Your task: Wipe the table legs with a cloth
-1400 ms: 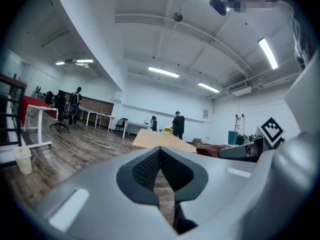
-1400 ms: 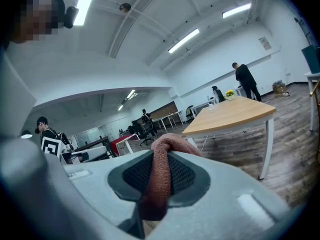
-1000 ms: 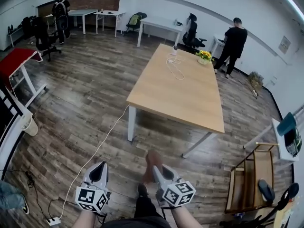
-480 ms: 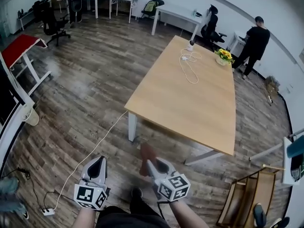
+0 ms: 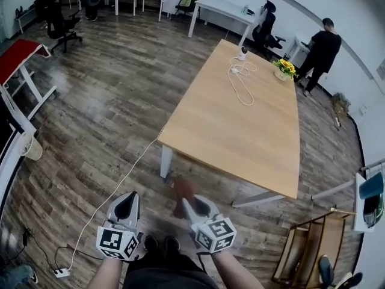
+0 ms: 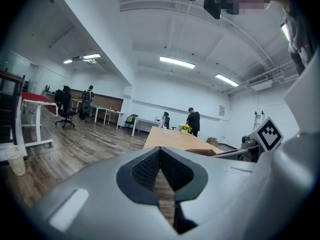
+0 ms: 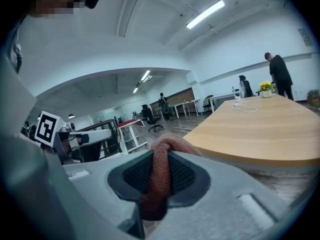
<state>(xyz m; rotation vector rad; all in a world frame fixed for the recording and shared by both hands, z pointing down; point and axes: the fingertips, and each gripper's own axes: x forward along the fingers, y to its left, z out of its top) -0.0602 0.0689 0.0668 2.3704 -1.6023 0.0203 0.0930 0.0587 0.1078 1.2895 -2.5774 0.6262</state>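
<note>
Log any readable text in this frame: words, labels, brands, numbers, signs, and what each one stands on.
No text here can be read.
Left gripper and right gripper: black-and-white square markers only, no letters or digits.
Wall sign: too small to read.
Cloth clamped in the right gripper: no label showing.

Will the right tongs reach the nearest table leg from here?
Probably yes: the right tongs hold the cloth just short of the nearest table leg, with only open floor between them.
</note>
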